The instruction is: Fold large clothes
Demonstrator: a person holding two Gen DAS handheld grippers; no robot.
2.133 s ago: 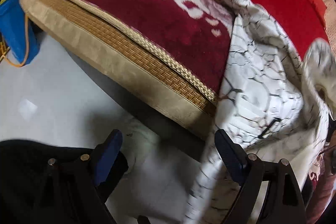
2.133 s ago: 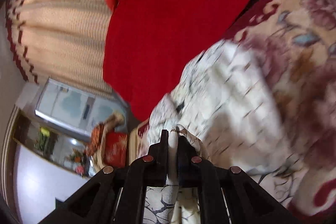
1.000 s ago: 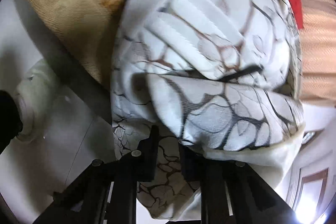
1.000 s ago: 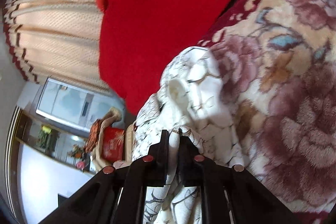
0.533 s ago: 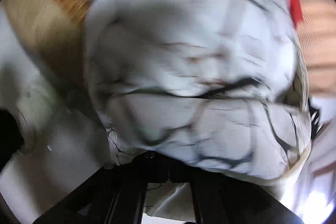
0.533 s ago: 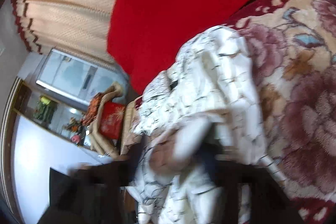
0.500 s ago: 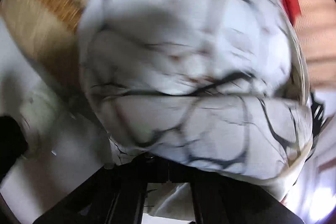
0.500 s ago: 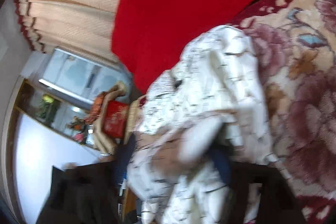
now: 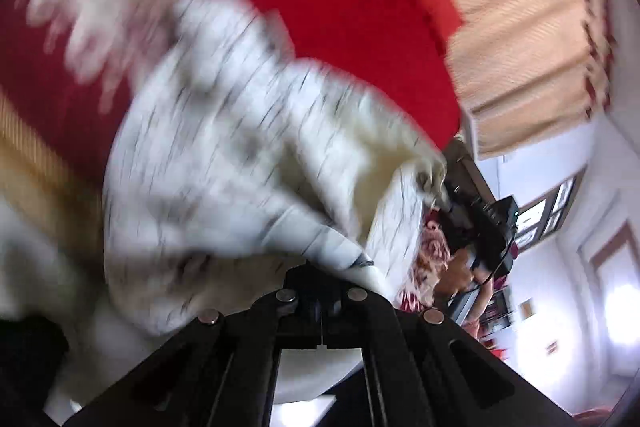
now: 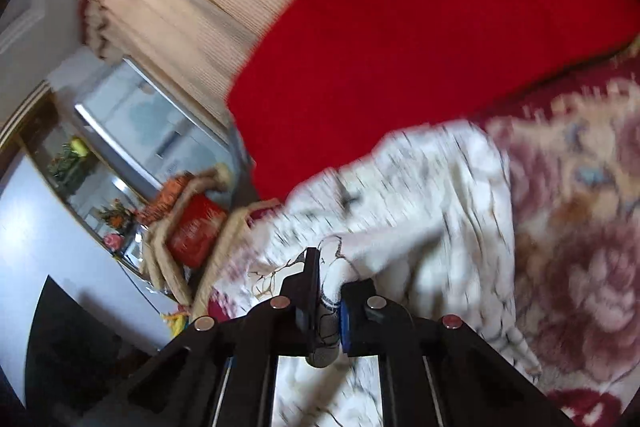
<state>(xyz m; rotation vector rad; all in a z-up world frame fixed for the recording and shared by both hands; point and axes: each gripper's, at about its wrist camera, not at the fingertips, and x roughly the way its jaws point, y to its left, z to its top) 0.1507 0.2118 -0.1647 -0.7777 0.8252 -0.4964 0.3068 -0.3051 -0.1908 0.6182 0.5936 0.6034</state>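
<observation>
A large white garment with a dark crackle pattern (image 9: pixel 224 155) lies bunched on a bed, blurred by motion. My left gripper (image 9: pixel 322 275) is shut on a fold of it at the near edge. The same garment (image 10: pixel 420 211) shows in the right wrist view, spread over a floral blanket. My right gripper (image 10: pixel 329 283) is shut on a rolled edge of the garment that runs between its fingers. The other gripper shows beyond the garment in the left wrist view (image 9: pixel 476 223).
A red sheet (image 10: pixel 420 27) covers the far bed, and a floral maroon blanket (image 10: pixel 580 227) lies under the garment. Beige curtains (image 9: pixel 520 27) hang behind. A cabinet with a red box (image 10: pixel 196 231) stands at the left. The woven mat edge (image 9: pixel 36 179) borders the bed.
Both grippers have swung with the garment; it has moved away from the left camera and spread over the bed. The right gripper's fingers are sharp again, still clamped on the fabric.
</observation>
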